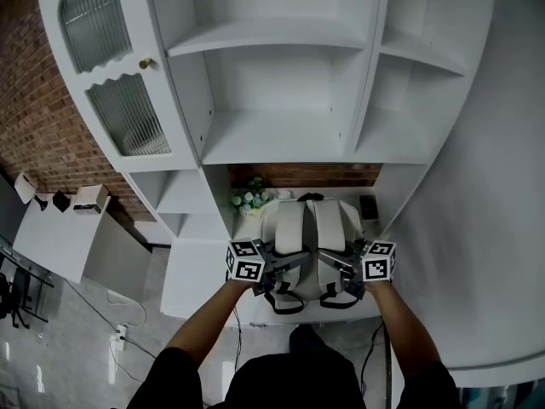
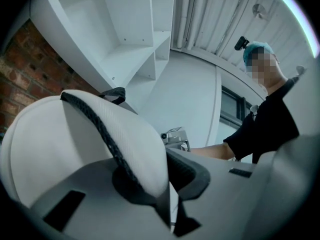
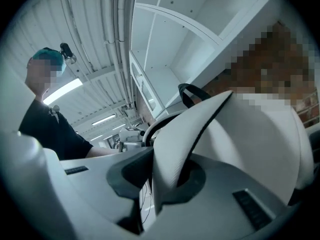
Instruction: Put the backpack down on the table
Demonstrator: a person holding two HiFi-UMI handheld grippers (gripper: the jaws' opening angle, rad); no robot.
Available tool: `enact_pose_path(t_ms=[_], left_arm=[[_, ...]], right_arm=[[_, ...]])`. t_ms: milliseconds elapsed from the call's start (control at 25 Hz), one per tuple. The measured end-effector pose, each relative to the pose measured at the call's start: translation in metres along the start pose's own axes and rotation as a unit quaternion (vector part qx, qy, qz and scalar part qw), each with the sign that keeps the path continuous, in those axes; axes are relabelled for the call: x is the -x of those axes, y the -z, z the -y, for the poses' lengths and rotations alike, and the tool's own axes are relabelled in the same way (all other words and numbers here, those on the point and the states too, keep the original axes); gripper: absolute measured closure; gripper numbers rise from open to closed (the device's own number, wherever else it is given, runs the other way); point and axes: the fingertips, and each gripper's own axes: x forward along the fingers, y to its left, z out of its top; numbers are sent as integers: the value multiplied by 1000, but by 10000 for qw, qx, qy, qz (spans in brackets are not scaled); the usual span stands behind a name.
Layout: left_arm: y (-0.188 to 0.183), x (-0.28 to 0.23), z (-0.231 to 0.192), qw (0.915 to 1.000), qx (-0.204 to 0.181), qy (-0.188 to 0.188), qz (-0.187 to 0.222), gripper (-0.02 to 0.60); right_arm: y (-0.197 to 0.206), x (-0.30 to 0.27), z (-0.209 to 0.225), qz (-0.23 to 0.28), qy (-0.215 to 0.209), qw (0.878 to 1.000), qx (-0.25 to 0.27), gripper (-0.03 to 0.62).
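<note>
White soft-fabric backpack (image 1: 308,220), straps up, sits over white table (image 1: 249,230); contact unclear. Left gripper (image 1: 285,264) and right gripper (image 1: 338,264) each clamped on one of its padded shoulder straps (image 1: 289,224). Judged light, floppy, non-fragile. Straps are the best hold pts.

White shelving (image 1: 272,135); brick wall (image 1: 34,126); glossy, perhaps tiled, floor (image 1: 68,348)
</note>
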Motion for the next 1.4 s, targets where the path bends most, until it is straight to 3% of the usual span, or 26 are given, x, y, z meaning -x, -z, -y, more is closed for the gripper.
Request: enact_pose_path(t_ms=[560, 800, 1080, 1320, 1400], left_arm=[[47, -6, -47, 9967, 779, -156, -168, 528], [63, -8, -70, 9938, 1014, -374, -251, 525], [66, -10, -88, 9922, 1096, -574, -143, 482], [69, -12, -97, 9897, 1273, -648, -15, 406], [71, -12, -100, 9886, 1335, -699, 13, 380]], right_arm=[[35, -7, 53, -104, -34, 9980, -618, 540], [46, -16, 77, -86, 263, 9973, -684, 540], [54, -21, 97, -55, 275, 9950, -963, 540], [56, -24, 108, -216, 243, 9941, -1030, 537], [59, -25, 109, -353, 243, 9943, -979, 508]])
